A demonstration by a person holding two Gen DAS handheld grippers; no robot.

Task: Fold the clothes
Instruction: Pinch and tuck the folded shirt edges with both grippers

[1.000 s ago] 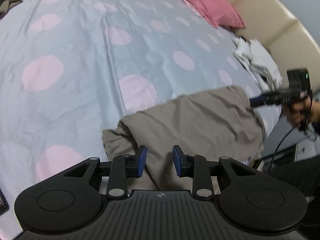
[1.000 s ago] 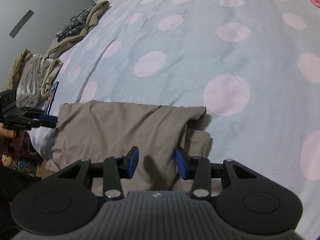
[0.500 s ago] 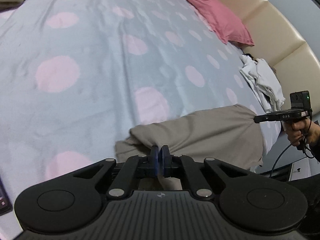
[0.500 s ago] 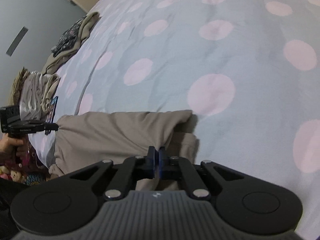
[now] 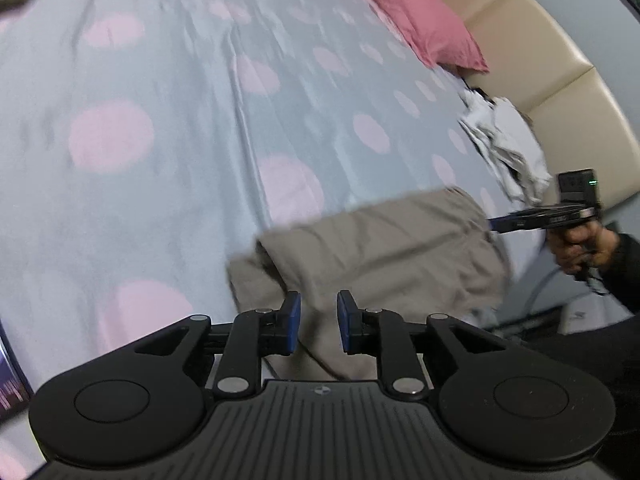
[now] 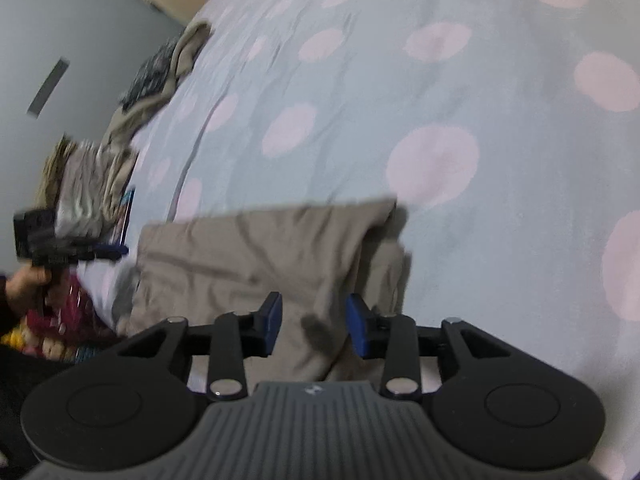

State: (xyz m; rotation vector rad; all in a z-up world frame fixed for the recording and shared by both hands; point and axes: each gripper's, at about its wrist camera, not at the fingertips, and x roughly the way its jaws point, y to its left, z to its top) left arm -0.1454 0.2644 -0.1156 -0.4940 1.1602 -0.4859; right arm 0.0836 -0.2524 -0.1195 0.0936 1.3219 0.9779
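Folded beige garment (image 5: pixel 384 248) lies on the polka-dot bedsheet (image 5: pixel 160 140). Left gripper (image 5: pixel 318 322) and right gripper (image 6: pixel 314 320) have both just been opening; jaws spread above the cloth, pinching nothing.

Each camera sat just behind its own tongs, angled down and close over the bed (image 5: pixel 168 184). Both views shared the beige garment (image 5: pixel 384 248) from opposite ends: the left view faced the headboard (image 5: pixel 560 76) side, the right view the clothes pile (image 6: pixel 92 184).

Folded garment (image 5: pixel 384 248) on bed (image 5: pixel 160 160), pillow (image 5: pixel 412 24) behind
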